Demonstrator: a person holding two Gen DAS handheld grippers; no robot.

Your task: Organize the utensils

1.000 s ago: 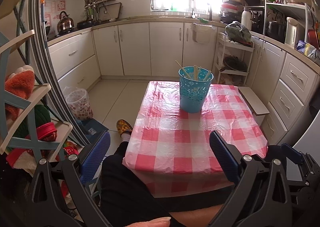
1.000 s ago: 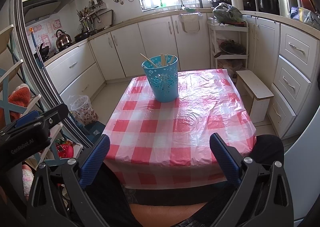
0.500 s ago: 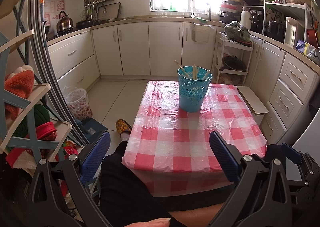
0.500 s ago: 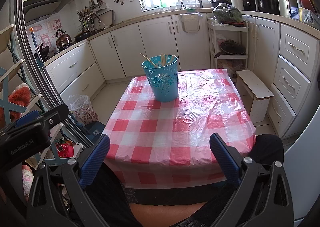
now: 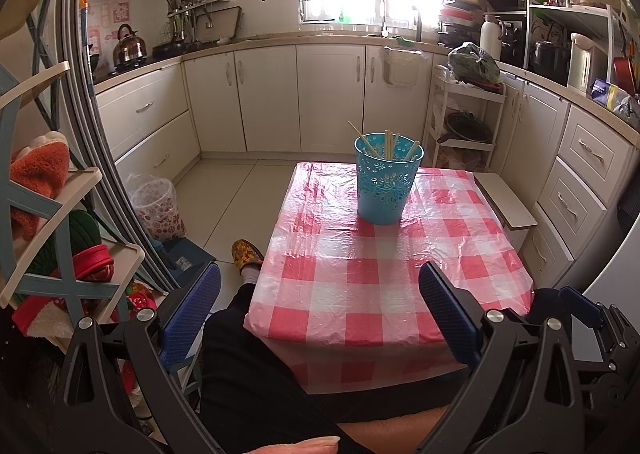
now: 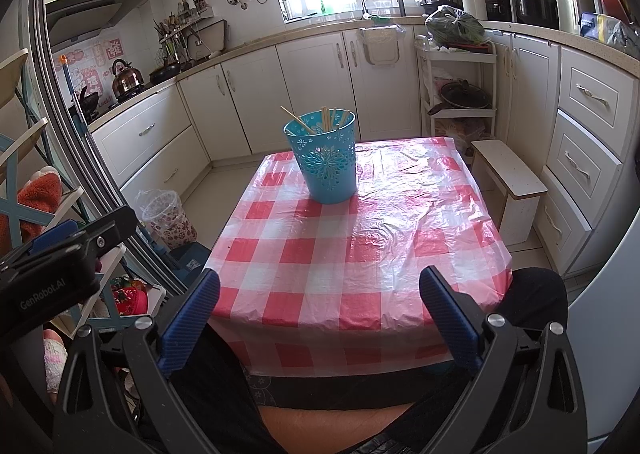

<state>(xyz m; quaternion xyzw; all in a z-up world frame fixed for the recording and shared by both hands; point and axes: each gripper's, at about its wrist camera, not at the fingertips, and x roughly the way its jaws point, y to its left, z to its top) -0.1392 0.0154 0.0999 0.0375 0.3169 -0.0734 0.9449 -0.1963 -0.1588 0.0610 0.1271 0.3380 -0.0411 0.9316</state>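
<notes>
Little has changed since a second ago: the left tool (image 5: 319, 296) and right tool (image 6: 319, 300) stay spread wide, holding nothing, at the worktop's (image 6: 360, 254) near edge. The blue basket (image 6: 325, 158) of chopsticks (image 6: 326, 119) stands toward the far end, sitting marginally lower in the left view.

text: "GenRobot.AI" | on: left claw (image 6: 48, 278) body, white lettering | wall stickers: characters not legible

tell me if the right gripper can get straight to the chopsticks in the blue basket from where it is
Probably yes. The right gripper is open and empty at the near edge of the table, and only bare checked cloth lies between it and the blue basket. The chopsticks stick up above the rim.
</notes>
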